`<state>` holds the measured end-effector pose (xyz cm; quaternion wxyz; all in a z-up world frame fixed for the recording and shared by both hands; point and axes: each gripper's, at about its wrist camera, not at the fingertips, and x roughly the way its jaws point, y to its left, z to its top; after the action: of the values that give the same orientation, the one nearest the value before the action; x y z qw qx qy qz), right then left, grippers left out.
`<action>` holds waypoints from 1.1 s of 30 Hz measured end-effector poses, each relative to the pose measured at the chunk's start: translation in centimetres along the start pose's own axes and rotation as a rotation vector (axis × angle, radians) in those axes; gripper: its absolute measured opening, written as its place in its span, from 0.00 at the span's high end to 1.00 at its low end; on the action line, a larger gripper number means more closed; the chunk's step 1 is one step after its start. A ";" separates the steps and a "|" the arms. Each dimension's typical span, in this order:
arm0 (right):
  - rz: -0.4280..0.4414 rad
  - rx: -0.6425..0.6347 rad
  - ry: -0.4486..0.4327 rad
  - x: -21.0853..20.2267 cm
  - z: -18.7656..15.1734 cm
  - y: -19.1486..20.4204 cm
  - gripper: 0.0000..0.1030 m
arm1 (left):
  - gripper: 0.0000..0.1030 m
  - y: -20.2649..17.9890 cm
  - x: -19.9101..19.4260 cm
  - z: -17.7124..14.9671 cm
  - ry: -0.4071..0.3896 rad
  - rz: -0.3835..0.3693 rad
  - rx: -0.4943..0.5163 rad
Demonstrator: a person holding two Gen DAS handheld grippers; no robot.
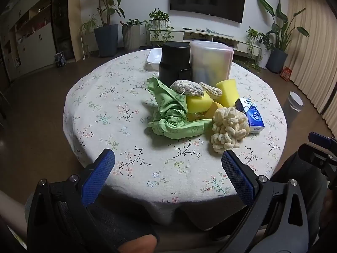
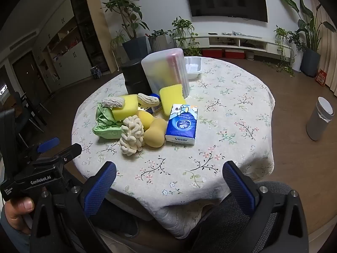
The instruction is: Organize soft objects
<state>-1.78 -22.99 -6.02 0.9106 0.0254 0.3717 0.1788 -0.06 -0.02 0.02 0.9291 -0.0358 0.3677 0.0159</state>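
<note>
- Left gripper (image 1: pixel 168 168) hangs over the near edge of the round table (image 1: pixel 101 113), jaws spread wide, nothing between the blue pads
- Right gripper (image 2: pixel 169 178) sits at the same near edge, jaws also wide apart and holding nothing
- Each gripper shows at the edge of the other's view, well short of the pile
- Soft things lie heaped at the middle of the floral cloth (image 2: pixel 231 109)
- Green cloth (image 1: pixel 170 113) is crumpled on the pile's left side, touching a yellow sponge (image 1: pixel 199 103)
- A grey knit pad (image 1: pixel 187 88) rests on top of that sponge; a beige knit pad (image 1: pixel 210 88) lies just beside it
- A second yellow sponge (image 1: pixel 227 91) stands tilted against the clear bin (image 1: pixel 210 61)
- Cream chenille mitt (image 2: pixel 132 135) lies nearest the grippers, touching a tan sponge (image 2: pixel 154 136) and a round yellow sponge (image 2: pixel 145 119)
- Tissue pack (image 2: pixel 182 126) lies flat just right of the tan sponge
- Behind the pile a black canister (image 1: pixel 173 63) stands upright, touching the clear bin, which has yellow foam visible inside
- White tray (image 2: pixel 193 67) sits at the far edge, behind the bin
</note>
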 end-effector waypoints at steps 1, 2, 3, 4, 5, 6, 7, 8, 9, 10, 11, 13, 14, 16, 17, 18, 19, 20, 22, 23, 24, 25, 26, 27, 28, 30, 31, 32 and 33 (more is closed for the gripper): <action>0.000 0.000 -0.001 0.0 0.0 0.0 0.00 | 0.00 0.0 0.0 0.0 0.000 0.001 0.002; 0.000 -0.001 -0.002 0.0 0.0 0.0 0.00 | 0.00 0.0 0.0 0.0 0.002 0.000 0.003; -0.001 -0.002 -0.002 0.0 0.0 0.1 0.00 | 0.00 0.0 0.0 0.0 0.003 -0.001 0.003; -0.001 -0.003 -0.003 0.0 0.0 0.0 0.00 | 0.00 0.0 -0.1 0.0 0.004 -0.003 0.002; -0.002 -0.003 -0.003 0.0 0.0 0.0 0.00 | 0.00 0.0 -0.1 0.0 0.004 -0.003 0.001; -0.003 -0.003 -0.004 0.0 0.0 0.0 0.00 | 0.00 -0.2 0.0 0.0 0.005 -0.004 0.003; -0.002 -0.002 -0.004 0.0 0.0 -0.1 0.00 | 0.00 -0.3 0.0 0.0 0.006 -0.009 0.002; -0.001 -0.001 -0.005 0.0 0.0 -0.1 0.00 | 0.00 -0.4 0.1 -0.1 0.006 -0.011 0.000; -0.007 -0.007 -0.002 0.0 0.2 0.2 0.00 | 0.00 -0.1 -0.1 0.0 0.007 -0.009 -0.002; -0.007 -0.006 -0.002 -0.1 0.1 0.2 0.00 | 0.00 -0.1 -0.2 0.0 0.008 -0.008 -0.003; -0.006 -0.008 -0.003 -0.1 0.2 0.2 0.00 | 0.00 0.0 0.0 0.0 0.010 -0.010 -0.005; -0.006 -0.014 -0.004 -0.3 0.2 0.1 0.00 | 0.00 0.0 0.1 0.0 0.013 -0.007 -0.008; -0.007 -0.017 -0.004 -0.3 0.2 0.0 0.00 | 0.00 0.2 0.4 0.1 0.017 -0.006 -0.009; -0.014 -0.024 -0.004 0.0 0.2 0.2 0.00 | 0.00 0.3 0.5 0.1 0.019 -0.002 -0.009; -0.014 -0.025 -0.004 0.0 0.1 0.2 0.00 | 0.00 0.3 0.5 0.0 0.021 0.001 -0.009; -0.014 -0.025 -0.003 0.0 0.1 0.2 0.00 | 0.00 0.4 0.6 0.0 0.024 -0.001 -0.009; -0.015 -0.025 -0.004 0.0 0.1 0.2 0.00 | 0.00 0.4 0.6 0.0 0.025 -0.002 -0.010; -0.014 -0.026 -0.004 0.0 0.1 0.2 0.00 | 0.00 0.4 0.7 0.0 0.024 0.000 -0.009; -0.015 -0.025 -0.005 0.0 0.1 0.2 0.00 | 0.00 0.4 0.7 0.0 0.022 -0.004 -0.008; -0.014 -0.025 -0.004 0.0 0.1 0.2 0.00 | 0.00 0.4 0.7 0.0 0.021 -0.005 -0.008; -0.013 -0.024 -0.004 0.1 0.1 0.3 0.00 | 0.00 0.4 0.7 -0.1 0.021 -0.002 -0.007; -0.013 -0.023 -0.004 0.0 0.1 0.2 0.00 | 0.00 0.4 0.6 -0.1 0.021 -0.001 -0.006; -0.013 -0.023 -0.004 0.0 0.1 0.2 0.00 | 0.00 0.4 0.6 -0.1 0.022 -0.003 -0.006; -0.012 -0.023 -0.004 0.1 0.1 0.2 0.00 | 0.00 0.3 0.6 -0.1 0.022 -0.004 -0.005; -0.011 -0.022 -0.003 0.1 0.1 0.3 0.00 | 0.00 0.3 0.6 -0.1 0.022 -0.004 -0.006; -0.010 -0.020 -0.004 0.1 0.1 0.2 0.00 | 0.00 0.3 0.6 -0.1 0.022 -0.005 -0.005; -0.010 -0.019 -0.004 0.1 0.1 0.1 0.00 | 0.00 0.3 0.6 -0.1 0.022 -0.005 -0.005; -0.007 -0.015 -0.006 0.1 0.0 0.1 0.00 | 0.00 0.3 0.6 -0.1 0.021 -0.005 -0.005; -0.005 -0.010 -0.009 0.0 0.0 0.0 0.00 | 0.00 0.3 0.6 -0.1 0.022 -0.004 -0.004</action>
<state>-1.75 -22.97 -6.05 0.9129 0.0209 0.3666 0.1782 0.33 0.28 -0.49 0.9250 -0.0388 0.3777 0.0142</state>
